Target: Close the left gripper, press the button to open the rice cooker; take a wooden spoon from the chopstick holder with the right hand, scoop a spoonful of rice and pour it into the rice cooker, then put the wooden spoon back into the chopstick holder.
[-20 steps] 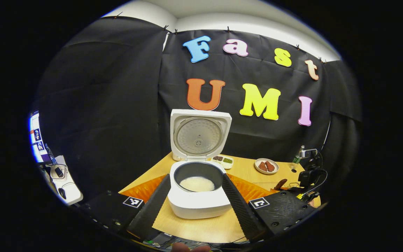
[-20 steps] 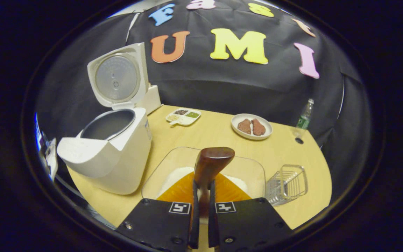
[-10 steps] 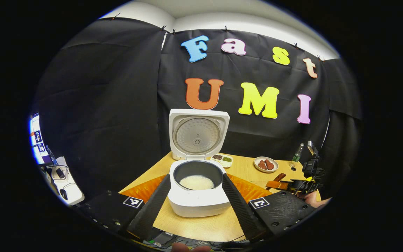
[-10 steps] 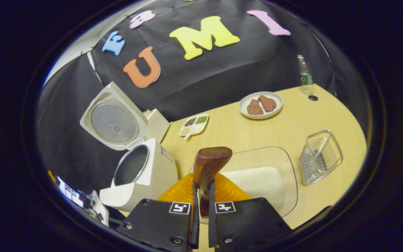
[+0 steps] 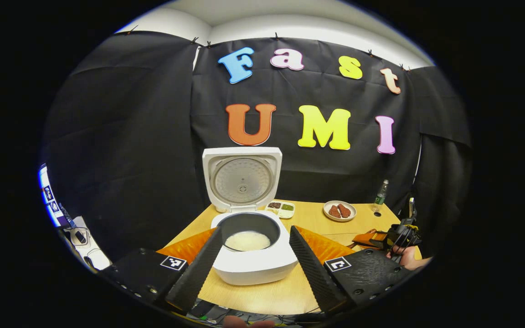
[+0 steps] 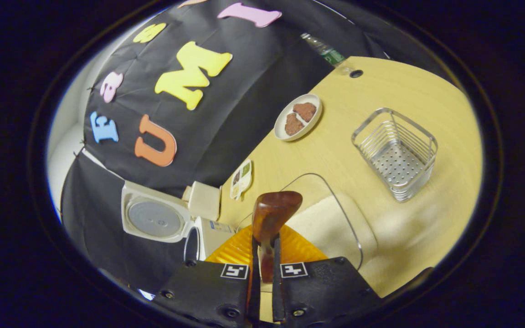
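Standing open at the table's left part, the white rice cooker (image 5: pixel 249 255) has its hinged lid (image 5: pixel 242 180) upright against the booth wall; the dark inner pot (image 5: pixel 246 230) holds a shallow layer of white rice (image 5: pixel 243 240) across its bottom. The left gripper (image 5: pixel 251 266) hangs in front of the cooker with its jaws wide apart, one finger to each side of the cooker body, touching nothing.

In the right gripper view, the right gripper (image 6: pixel 262 269) is clamped with both fingers on the handle of the dark brown wooden spoon (image 6: pixel 271 216), the bowl end pointing forward. The view is strongly rolled. The spoon sits above the clear glass rectangular dish (image 6: pixel 331 214), which holds a bed of white rice (image 6: pixel 324 230). I cannot tell whether the spoon bowl carries any rice.

The square wire-and-perforated-metal chopstick holder (image 6: pixel 395 152) stands upright on the light wooden table (image 6: pixel 381 100), apart from the glass dish, with nothing in it. A round white plate (image 6: pixel 298 117) holds two brown pieces of food. A small white divided tray (image 6: pixel 241 177) of seasonings lies near the cooker. A green-labelled clear bottle (image 6: pixel 328 52) stands at the far table edge.

Bare tabletop lies between dish, holder and plate. In the left gripper view, the right gripper (image 5: pixel 392 237) is at the table's right edge.
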### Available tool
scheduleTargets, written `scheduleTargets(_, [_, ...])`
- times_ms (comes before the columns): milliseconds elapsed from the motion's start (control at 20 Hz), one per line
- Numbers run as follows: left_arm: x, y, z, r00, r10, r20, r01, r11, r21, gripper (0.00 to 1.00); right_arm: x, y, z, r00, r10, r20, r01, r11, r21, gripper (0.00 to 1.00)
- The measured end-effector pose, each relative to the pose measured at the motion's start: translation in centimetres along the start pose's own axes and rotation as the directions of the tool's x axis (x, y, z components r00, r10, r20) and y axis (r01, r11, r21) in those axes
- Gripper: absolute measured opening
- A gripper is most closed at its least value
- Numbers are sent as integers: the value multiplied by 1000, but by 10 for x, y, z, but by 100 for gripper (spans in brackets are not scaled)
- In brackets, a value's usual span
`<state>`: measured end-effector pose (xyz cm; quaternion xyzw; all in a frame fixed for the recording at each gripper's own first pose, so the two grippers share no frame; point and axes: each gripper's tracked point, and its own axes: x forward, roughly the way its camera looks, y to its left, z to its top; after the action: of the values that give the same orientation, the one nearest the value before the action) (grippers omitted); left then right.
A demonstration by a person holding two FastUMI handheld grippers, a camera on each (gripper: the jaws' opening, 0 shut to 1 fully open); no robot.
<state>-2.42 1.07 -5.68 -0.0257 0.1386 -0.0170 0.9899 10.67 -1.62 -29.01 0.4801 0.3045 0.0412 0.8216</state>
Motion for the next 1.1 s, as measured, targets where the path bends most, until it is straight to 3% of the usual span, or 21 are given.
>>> scheduleTargets(250, [10, -18, 12, 999, -49, 21, 48, 999, 16, 94, -32, -8, 39, 989, 86, 118, -112, 965, 239, 12])
scheduleTargets(400, [10, -22, 13, 998, -63, 22, 63, 998, 17, 94, -44, 6, 54, 975, 141, 171, -188, 933, 306, 12])
scheduleTargets(800, [0, -3, 14, 998, -28, 49, 27, 999, 35, 94, -29, 105, 56, 927, 335, 167, -373, 860, 347, 12])
scheduleTargets(1100, [-14, 16, 16, 994, -10, 106, 4, 999, 53, 94, 23, 199, 16, 911, 409, 50, -408, 879, 249, 12])
